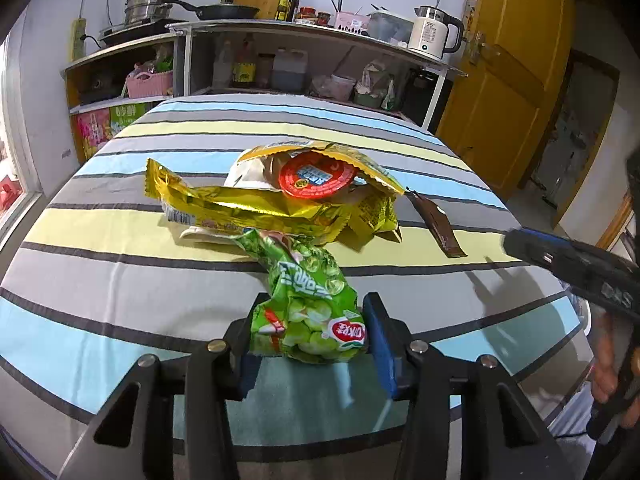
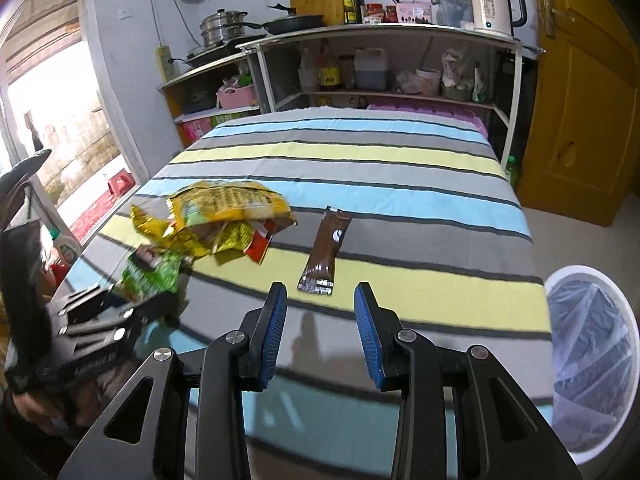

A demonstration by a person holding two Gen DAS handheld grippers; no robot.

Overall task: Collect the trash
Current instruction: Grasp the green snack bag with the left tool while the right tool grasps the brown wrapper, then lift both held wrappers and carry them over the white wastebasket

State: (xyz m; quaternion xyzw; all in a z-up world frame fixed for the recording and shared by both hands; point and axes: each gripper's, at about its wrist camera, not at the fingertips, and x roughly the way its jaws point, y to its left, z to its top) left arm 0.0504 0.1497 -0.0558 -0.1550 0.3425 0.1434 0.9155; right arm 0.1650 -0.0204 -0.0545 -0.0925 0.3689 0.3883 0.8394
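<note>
Left gripper (image 1: 310, 332) pinches green snack bag (image 1: 308, 300); right gripper (image 2: 320, 312) wide, brown wrapper (image 2: 326, 252) just ahead.

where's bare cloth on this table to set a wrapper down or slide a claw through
Free: the far stripes between the wrapper pile and the shelf unit; the right side from the brown sachet to the table edge by the trash bin. Crowded: the left centre, where the left claw grips the green bag.

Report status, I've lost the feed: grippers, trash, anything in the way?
Left gripper shut on green snack bag. Right gripper open, empty, brown wrapper just ahead. Yellow wrapper pile on the table. Lined bin at right, path unobstructed.
</note>
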